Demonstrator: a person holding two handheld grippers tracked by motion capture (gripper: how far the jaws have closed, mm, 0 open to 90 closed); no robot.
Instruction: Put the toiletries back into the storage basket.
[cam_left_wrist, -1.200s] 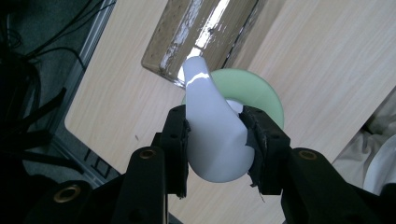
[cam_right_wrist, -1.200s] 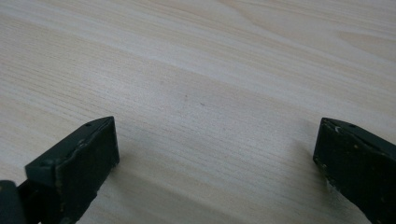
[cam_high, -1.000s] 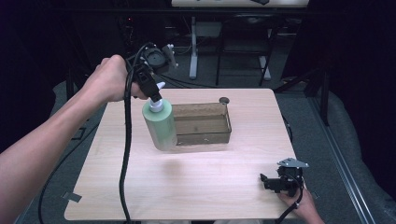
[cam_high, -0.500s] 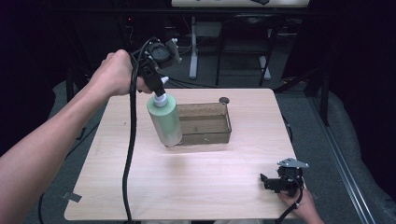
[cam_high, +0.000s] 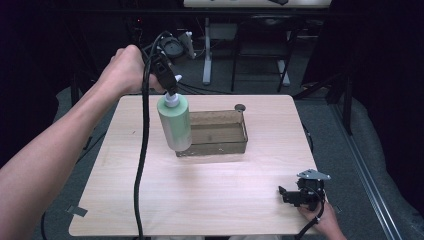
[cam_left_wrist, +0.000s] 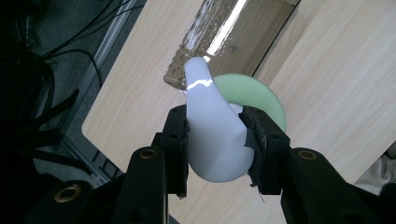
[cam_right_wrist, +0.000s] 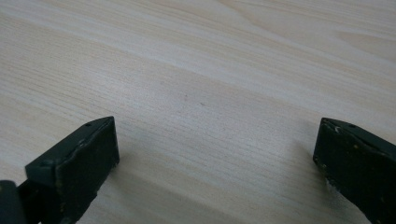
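A pale green bottle (cam_high: 175, 125) with a white pump cap (cam_left_wrist: 210, 126) hangs upright above the table, over the left end of a clear brownish box (cam_high: 245, 131). My left gripper (cam_high: 171, 96) points down from above and is shut on the white cap; in the left gripper view its jaws (cam_left_wrist: 215, 140) press the cap from both sides, with the green body (cam_left_wrist: 264, 95) below them. My right gripper (cam_high: 286, 194) rests low at the table's near right corner. Its jaws (cam_right_wrist: 215, 154) stand wide apart over bare wood with nothing between them.
The light wooden table (cam_high: 200, 200) carries the open-topped box near its middle, and a small dark round object (cam_high: 240, 106) lies just behind the box. The left gripper's black cable (cam_high: 142, 165) hangs down across the table's left side. Dark floor and stands surround the table.
The left gripper has lifted the bottle a little and carried it slightly right, toward the box. The right gripper has stayed where it was.
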